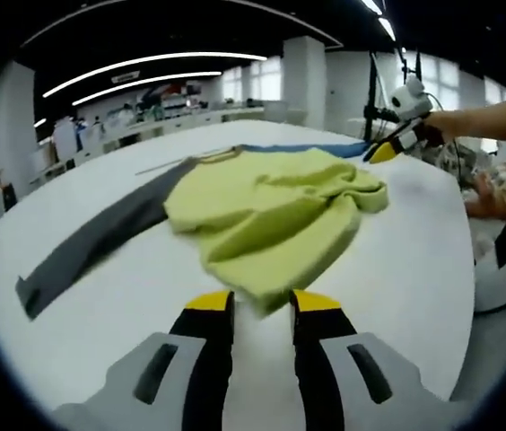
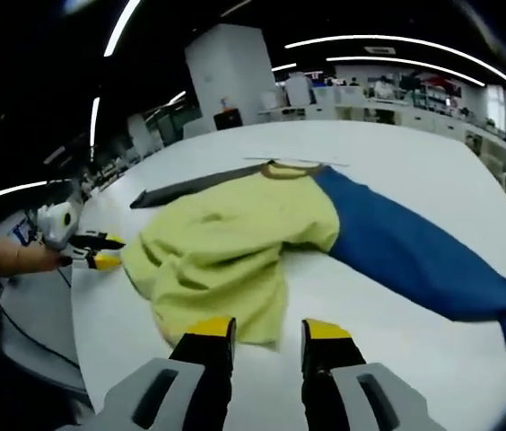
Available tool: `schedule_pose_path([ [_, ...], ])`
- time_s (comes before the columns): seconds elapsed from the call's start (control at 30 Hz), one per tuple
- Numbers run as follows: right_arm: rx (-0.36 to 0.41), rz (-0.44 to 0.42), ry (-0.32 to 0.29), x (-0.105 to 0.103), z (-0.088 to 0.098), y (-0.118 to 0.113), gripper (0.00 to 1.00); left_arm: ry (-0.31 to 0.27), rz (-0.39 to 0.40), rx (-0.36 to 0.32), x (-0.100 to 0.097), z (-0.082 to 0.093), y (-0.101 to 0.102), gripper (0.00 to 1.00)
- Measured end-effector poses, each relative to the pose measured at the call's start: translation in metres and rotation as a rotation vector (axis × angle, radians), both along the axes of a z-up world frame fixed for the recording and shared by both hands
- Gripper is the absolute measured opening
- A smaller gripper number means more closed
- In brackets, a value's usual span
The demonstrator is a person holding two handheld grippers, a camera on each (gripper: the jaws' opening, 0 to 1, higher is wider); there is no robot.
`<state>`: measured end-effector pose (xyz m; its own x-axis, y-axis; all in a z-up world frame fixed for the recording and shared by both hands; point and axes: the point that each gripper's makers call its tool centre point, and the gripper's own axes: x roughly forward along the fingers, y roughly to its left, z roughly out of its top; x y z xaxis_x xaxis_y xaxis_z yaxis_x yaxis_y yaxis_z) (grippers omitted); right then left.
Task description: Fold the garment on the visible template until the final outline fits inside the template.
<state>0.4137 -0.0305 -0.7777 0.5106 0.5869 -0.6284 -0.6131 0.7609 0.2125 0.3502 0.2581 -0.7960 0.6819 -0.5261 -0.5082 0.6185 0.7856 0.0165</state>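
Two grippers work a white table [image 1: 414, 269]. The left gripper [image 1: 262, 310] has its jaws spread, with the near hem of the garment [image 1: 271, 211] lying just between their tips, not pinched. The right gripper [image 2: 269, 337] is likewise spread, its tips just short of the yellow-green body's edge. Beyond them the garment lies rumpled, its grey sleeve [image 1: 91, 242] stretched one way, its blue sleeve [image 2: 414, 251] the other.
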Motion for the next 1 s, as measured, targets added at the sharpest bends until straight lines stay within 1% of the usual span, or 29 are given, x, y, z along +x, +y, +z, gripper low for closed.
schedule_pose_path([
  [0.13,-0.012,-0.007,0.010,0.003,-0.009,0.002,0.19,0.005,0.019,-0.035,0.004,0.001,-0.004,0.18],
  [0.17,-0.013,-0.006,0.011,0.004,-0.010,0.003,0.19,0.020,0.031,-0.053,0.004,0.001,-0.005,0.17],
  [0.33,-0.039,0.002,0.021,0.002,-0.021,0.008,0.14,0.020,0.104,-0.118,0.011,0.004,-0.004,0.12],
  [0.4,-0.051,0.001,0.020,0.002,-0.023,0.008,0.12,0.023,0.125,-0.151,0.013,0.006,-0.005,0.11],
  [0.47,-0.058,-0.004,0.011,0.004,-0.023,0.007,0.09,0.013,0.145,-0.181,0.016,0.011,-0.005,0.10],
  [0.5,-0.059,-0.009,0.012,0.005,-0.024,0.007,0.07,0.013,0.161,-0.209,0.017,0.014,-0.006,0.09],
  [0.57,-0.057,-0.015,0.010,0.006,-0.024,0.007,0.06,0.007,0.173,-0.230,0.020,0.018,-0.007,0.06],
  [0.67,-0.058,-0.021,0.009,0.007,-0.025,0.008,0.04,0.005,0.179,-0.234,0.025,0.019,-0.011,0.03],
  [0.87,-0.058,-0.030,0.010,0.006,-0.024,0.009,0.00,0.013,0.177,-0.209,0.033,0.014,-0.016,0.02],
  [1.0,-0.054,-0.038,0.009,0.008,-0.023,0.009,0.00,0.017,0.174,-0.188,0.034,0.014,-0.016,0.01],
])
